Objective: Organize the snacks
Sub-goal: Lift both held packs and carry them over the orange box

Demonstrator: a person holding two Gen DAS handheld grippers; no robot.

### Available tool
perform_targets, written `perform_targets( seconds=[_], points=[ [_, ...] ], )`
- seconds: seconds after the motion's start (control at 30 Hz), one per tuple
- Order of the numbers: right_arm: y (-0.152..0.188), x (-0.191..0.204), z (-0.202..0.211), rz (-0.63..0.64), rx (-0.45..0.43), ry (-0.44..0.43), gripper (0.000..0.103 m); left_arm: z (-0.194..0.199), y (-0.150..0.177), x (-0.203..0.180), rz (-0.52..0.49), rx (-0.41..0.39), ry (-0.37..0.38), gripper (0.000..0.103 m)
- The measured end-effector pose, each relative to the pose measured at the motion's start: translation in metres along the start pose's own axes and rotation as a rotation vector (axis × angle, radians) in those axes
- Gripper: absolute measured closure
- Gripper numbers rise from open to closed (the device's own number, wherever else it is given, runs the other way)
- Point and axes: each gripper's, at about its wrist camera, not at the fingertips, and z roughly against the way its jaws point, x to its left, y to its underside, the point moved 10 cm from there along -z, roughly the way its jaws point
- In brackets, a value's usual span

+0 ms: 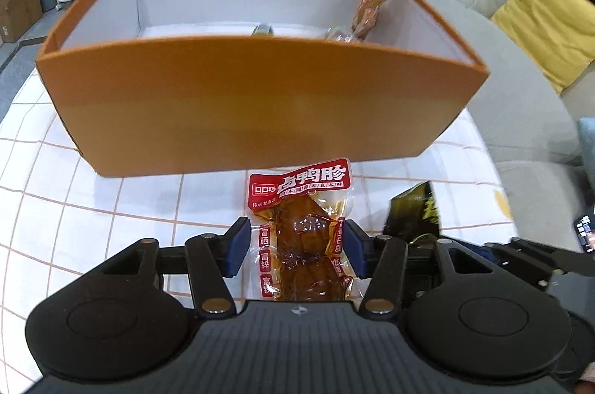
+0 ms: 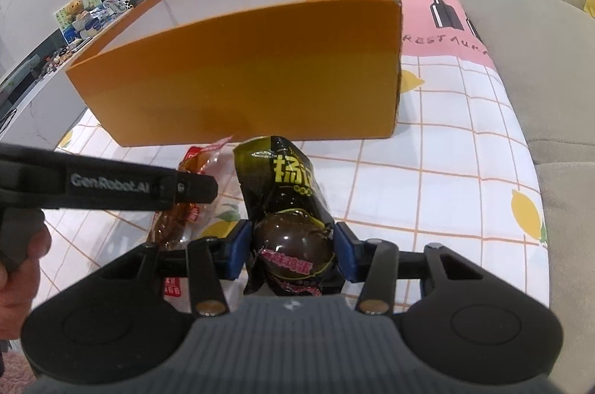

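A: Status of the left gripper (image 1: 297, 247)?

B: Its jaws are clamped on the red-labelled duck gizzard packet (image 1: 303, 234), blue pads pressing both long edges. The packet's lower end is cut off by the gripper body. It sits just in front of the orange box (image 1: 256, 104), above the checked tablecloth (image 1: 74, 208) on the surface; whether it touches the cloth cannot be determined.

A: And the right gripper (image 2: 292, 251)?

B: Jaws closed on the black-and-yellow egg packet (image 2: 286, 208), gripping the rounded brown part. The crumpled top of the packet points toward the box's near wall. From the left wrist view only a corner of this packet shows, at the right.

A: What obstructs the views?

B: The box's near wall hides most of its floor. Over the rim, one snack bag (image 1: 375, 3) leans against the right inner wall, and two small items below it are too cut off to identify. In the right wrist view the left gripper's black arm crosses over the duck gizzard packet and covers its middle; a hand (image 2: 18, 267) shows at the left edge.

A: Surroundings?

B: A beige sofa (image 1: 520, 119) with a yellow cushion (image 1: 539, 22) stands beside the surface on the right.
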Motion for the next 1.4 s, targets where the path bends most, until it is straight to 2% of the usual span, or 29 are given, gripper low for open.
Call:
perform_targets(
  seconds=[0.33, 0.57, 1.03, 1.4],
  points=[
    [-0.010, 0.008, 0.029, 0.021, -0.049, 0.018, 0.057, 0.050, -0.024, -0.011, 0.024, -0.092, 0.072, 0.042],
    [-0.029, 0.018, 0.056, 0.043, -0.110, 0.019, 0.058, 0.079, -0.051, -0.011, 0.025, -0.165, 0.087, 0.042],
    [-0.099, 0.029, 0.084, 0.094, -0.211, 0.021, 0.060, 0.109, -0.112, 0.003, -0.034, -0.262, 0.046, 0.042],
    [-0.166, 0.042, 0.069, 0.146, -0.228, -0.006, 0.061, 0.095, -0.164, 0.012, -0.076, -0.254, 0.013, 0.042]
  ],
)
